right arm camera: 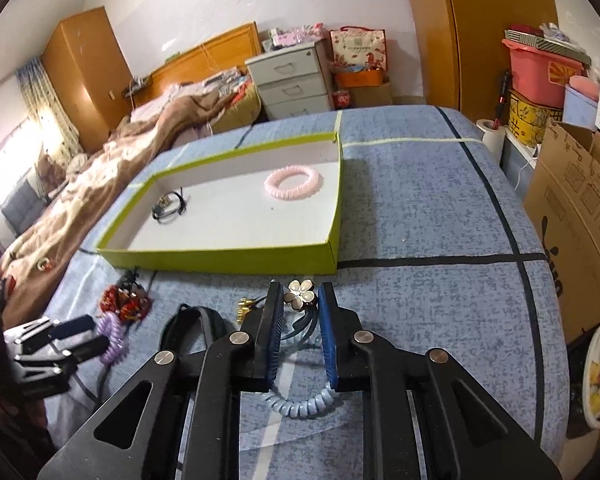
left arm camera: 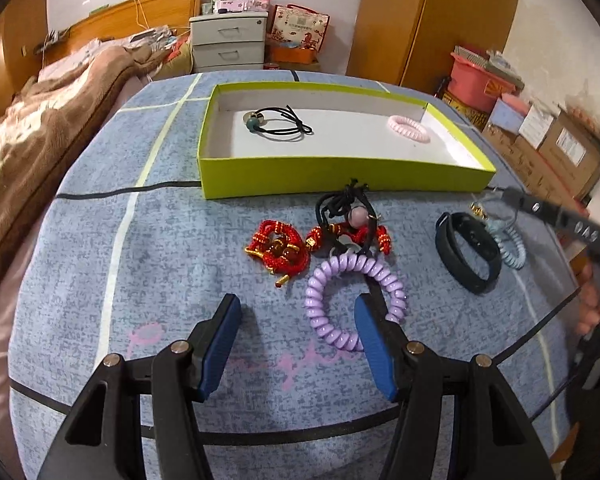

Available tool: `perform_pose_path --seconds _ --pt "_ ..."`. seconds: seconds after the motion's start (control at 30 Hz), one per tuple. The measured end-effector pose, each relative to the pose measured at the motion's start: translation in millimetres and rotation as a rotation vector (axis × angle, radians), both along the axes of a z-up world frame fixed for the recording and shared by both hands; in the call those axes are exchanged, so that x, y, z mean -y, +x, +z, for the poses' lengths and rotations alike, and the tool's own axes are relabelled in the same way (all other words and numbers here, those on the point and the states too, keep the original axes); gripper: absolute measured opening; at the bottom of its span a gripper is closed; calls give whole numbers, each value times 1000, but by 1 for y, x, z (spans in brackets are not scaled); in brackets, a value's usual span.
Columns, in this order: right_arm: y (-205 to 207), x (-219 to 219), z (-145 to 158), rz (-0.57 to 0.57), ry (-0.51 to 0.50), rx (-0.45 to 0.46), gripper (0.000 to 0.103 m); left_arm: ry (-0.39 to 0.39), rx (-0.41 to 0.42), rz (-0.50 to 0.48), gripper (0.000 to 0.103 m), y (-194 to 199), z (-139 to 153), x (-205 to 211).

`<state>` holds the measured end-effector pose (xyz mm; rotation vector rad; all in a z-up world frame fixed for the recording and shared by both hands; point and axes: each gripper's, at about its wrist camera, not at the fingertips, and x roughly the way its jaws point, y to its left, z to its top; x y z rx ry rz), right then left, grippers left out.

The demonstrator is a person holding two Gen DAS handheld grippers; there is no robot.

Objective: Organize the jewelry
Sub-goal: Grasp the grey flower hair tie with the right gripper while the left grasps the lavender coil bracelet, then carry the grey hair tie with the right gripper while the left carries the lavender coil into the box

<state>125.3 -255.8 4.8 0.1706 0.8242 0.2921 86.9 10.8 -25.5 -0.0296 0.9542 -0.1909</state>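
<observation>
Pickup step: right gripper (right arm camera: 299,340) jaws narrow, pinching the flower-charm hair tie (right arm camera: 300,295), its blue coil (right arm camera: 300,404) trailing at 6 o'clock. Left gripper (left arm camera: 296,344) stands wide over the purple coil (left arm camera: 352,296). Next: lift toward green box (right arm camera: 220,258) at 11 o'clock.

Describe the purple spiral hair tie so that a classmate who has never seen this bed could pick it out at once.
Start at the shallow green box on the blue bedspread. On the bedspread in front of it lies a row of loose jewelry; the purple spiral hair tie is the piece nearest the left gripper. It alone is a pale lilac plastic coil, beside red cord bracelets and a black wristband.
</observation>
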Motion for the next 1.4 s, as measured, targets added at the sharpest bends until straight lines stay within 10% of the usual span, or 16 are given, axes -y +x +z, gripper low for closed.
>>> perform_pose_path --seconds 0.47,0.73,1.4 --pt "-6 -13 11 41 101 36 19 76 29 -4 40 0 1 5" --pt "-13 -14 12 34 100 37 19 43 32 -36 11 0 3 9" --pt "-28 -20 23 17 86 65 19 -31 81 -22 11 -9 26 -10"
